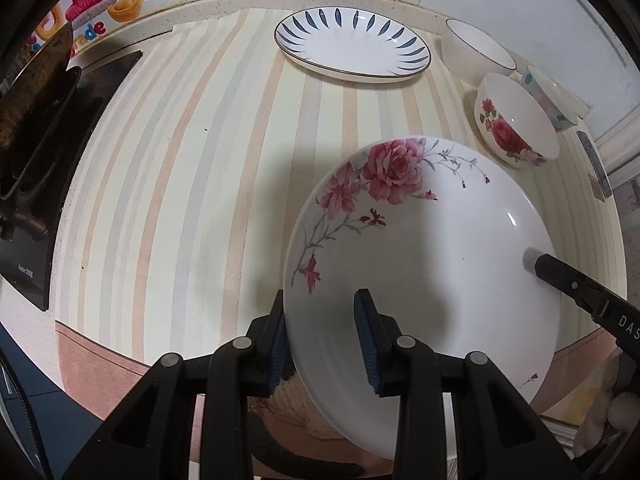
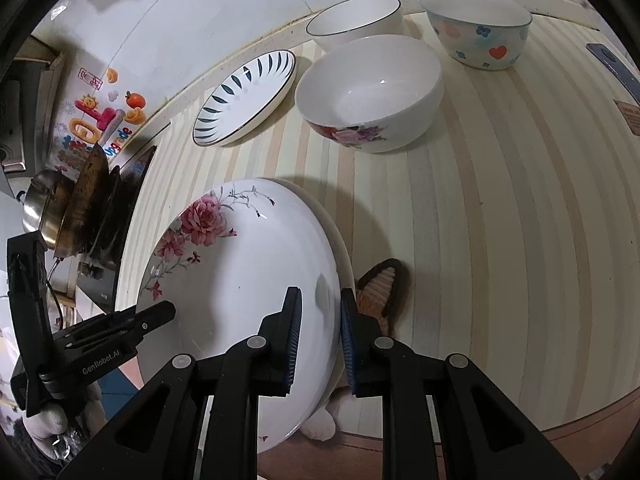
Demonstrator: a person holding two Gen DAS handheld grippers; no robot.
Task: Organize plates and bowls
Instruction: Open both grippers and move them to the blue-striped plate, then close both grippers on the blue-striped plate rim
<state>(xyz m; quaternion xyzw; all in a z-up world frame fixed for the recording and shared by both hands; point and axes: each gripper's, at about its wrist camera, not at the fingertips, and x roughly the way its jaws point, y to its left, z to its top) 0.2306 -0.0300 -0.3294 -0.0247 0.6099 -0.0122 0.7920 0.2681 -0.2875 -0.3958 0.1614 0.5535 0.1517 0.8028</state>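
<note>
A large white plate with pink roses [image 1: 432, 248] [image 2: 248, 280] is held over the front of the striped counter. My left gripper [image 1: 322, 336] clamps its left rim. My right gripper [image 2: 318, 340] clamps its right rim, and one right finger [image 1: 560, 272] reaches over the plate's far side in the left wrist view. A blue-leaf plate [image 1: 352, 46] [image 2: 244, 98] lies at the back. A rose bowl [image 1: 516, 120] [image 2: 372, 92], a plain white bowl [image 1: 476, 46] [image 2: 356, 18] and a heart-patterned bowl [image 2: 480, 26] [image 1: 554, 96] stand at the back right.
A black stove with a wok [image 2: 88, 196] and a steel pot [image 2: 40, 208] stands at the left end of the counter [image 1: 180, 160]. A tiled wall with stickers [image 1: 100, 0] runs behind. A slipper [image 2: 382, 284] shows below the plate.
</note>
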